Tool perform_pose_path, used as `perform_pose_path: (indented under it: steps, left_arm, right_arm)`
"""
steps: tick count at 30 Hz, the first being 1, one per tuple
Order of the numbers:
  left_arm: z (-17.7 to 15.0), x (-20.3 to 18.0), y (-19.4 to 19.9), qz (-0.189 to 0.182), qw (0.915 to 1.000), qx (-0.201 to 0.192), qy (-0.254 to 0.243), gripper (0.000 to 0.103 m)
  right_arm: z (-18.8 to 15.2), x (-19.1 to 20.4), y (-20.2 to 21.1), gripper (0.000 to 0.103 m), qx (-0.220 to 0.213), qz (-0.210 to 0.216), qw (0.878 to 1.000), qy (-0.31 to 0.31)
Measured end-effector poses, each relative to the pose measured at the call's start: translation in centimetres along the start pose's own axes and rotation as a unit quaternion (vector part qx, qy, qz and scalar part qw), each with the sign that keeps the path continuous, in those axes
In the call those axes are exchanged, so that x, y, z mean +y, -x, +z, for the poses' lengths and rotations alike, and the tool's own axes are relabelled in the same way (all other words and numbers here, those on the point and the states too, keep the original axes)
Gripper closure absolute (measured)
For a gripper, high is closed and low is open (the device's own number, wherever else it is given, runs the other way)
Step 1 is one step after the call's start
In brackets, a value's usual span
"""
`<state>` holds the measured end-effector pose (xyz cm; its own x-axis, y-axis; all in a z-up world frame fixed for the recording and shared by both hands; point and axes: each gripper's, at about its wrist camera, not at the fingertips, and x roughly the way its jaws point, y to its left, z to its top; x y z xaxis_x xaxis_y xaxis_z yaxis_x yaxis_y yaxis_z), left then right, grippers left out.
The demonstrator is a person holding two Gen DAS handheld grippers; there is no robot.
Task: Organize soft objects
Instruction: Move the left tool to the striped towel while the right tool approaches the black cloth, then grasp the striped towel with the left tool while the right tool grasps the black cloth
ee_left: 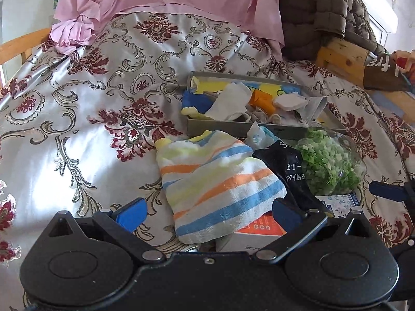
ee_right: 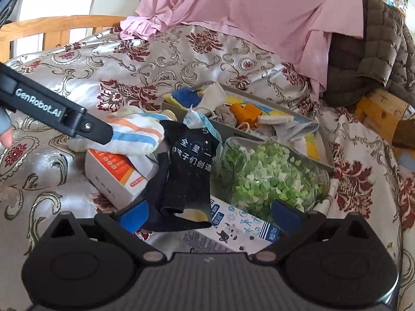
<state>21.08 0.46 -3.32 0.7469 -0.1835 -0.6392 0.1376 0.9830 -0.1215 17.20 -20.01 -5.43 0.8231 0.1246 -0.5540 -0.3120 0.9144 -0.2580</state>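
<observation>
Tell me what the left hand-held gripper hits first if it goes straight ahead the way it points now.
Most likely the striped terry towel. It lies directly between the open blue fingers of the left hand-held gripper, draped over a white and orange box. Depth is unclear, so this is a judgement.

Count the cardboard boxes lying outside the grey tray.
2. The orange-and-white box sits partly under the striped towel; the blue-printed box lies under the black sock, beside the jar. Others may be hidden.
</observation>
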Motion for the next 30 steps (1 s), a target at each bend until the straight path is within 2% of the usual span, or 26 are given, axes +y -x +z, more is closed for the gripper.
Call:
perform_pose_path:
  steps: [4, 6, 9, 15, 18, 20, 26, 30]
  left_arm:
    - [-0.1, 0.0, -0.3, -0.003, 1.0000, 0.005, 0.003, 0.001]
    - [-0.1, 0.1, -0.3, -0.009, 0.9999, 0.006, 0.007, 0.001]
    - [0.0, 0.3, -0.3, -0.026, 0.9996, 0.004, 0.012, 0.009]
    - [-0.2, 0.3, -0.8, -0.040, 0.9990, 0.014, 0.015, 0.029]
    - [-0.3, 0.4, -1.1, -0.046, 0.9986, 0.020, 0.018, 0.041]
    - [-0.3, 0.6, -1.3, -0.053, 0.9979, 0.028, 0.024, 0.053]
    - [0.0, 1.4, -1.9, -0.071, 0.9943, 0.046, 0.065, 0.066]
    - [0.1, 1.6, -2.0, -0.082, 0.9929, 0.048, 0.072, 0.076]
  right_arm:
    - [0.0, -0.2, -0.3, 0.001, -0.006, 0.001, 1.000, -0.011]
    - [0.1, -0.3, -0.4, 0.004, -0.013, 0.001, 1.000, -0.017]
    - [0.2, -0.2, -0.9, 0.016, -0.011, 0.005, 1.000, -0.020]
    - [0.0, -0.1, -1.8, 0.034, 0.009, 0.010, 1.000, -0.025]
    - [0.1, -0.1, -1.9, 0.039, 0.013, 0.013, 0.999, -0.035]
    - [0.1, -0.1, -2.2, 0.042, 0.015, 0.015, 0.999, -0.039]
    - [0.2, 0.0, -3.0, 0.050, 0.026, 0.039, 0.997, -0.061]
    - [0.2, 0.0, -2.9, 0.061, 0.025, 0.047, 0.997, -0.064]
